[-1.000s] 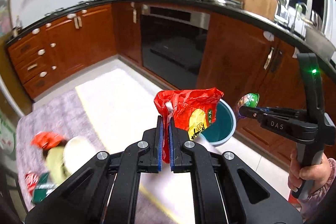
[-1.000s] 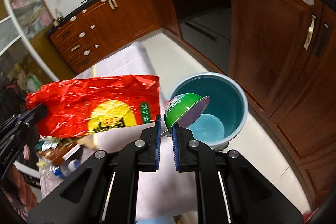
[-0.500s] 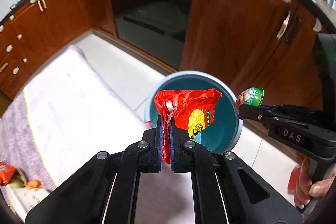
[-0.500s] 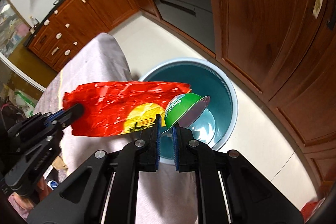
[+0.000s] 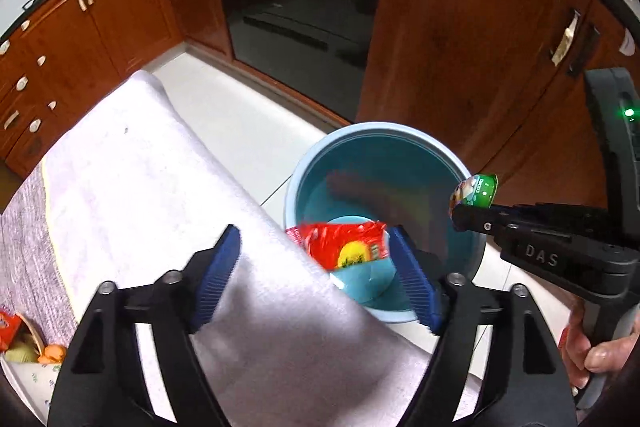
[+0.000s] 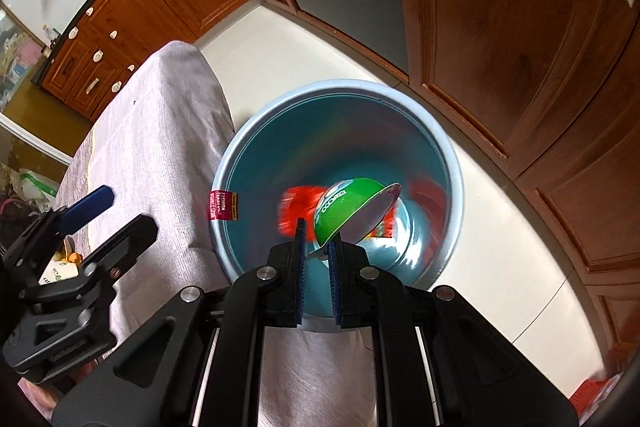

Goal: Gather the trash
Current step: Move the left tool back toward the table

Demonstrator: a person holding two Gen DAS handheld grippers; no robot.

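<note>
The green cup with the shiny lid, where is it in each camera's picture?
Left wrist view: the green cup is at the right, pinched at the tip of the right gripper, beside the rim of the blue bin.
Right wrist view: the green cup is in the middle, just above the right gripper, over the bin's mouth.
Shared landmark: the blue bin.

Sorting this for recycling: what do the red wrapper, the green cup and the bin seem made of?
Red wrapper: thin glossy plastic film, crinkled, probably.
Green cup: likely glossy plastic with a matte peel-back lid.
Bin: smooth moulded plastic, apparently; teal inside, pale rim.
</note>
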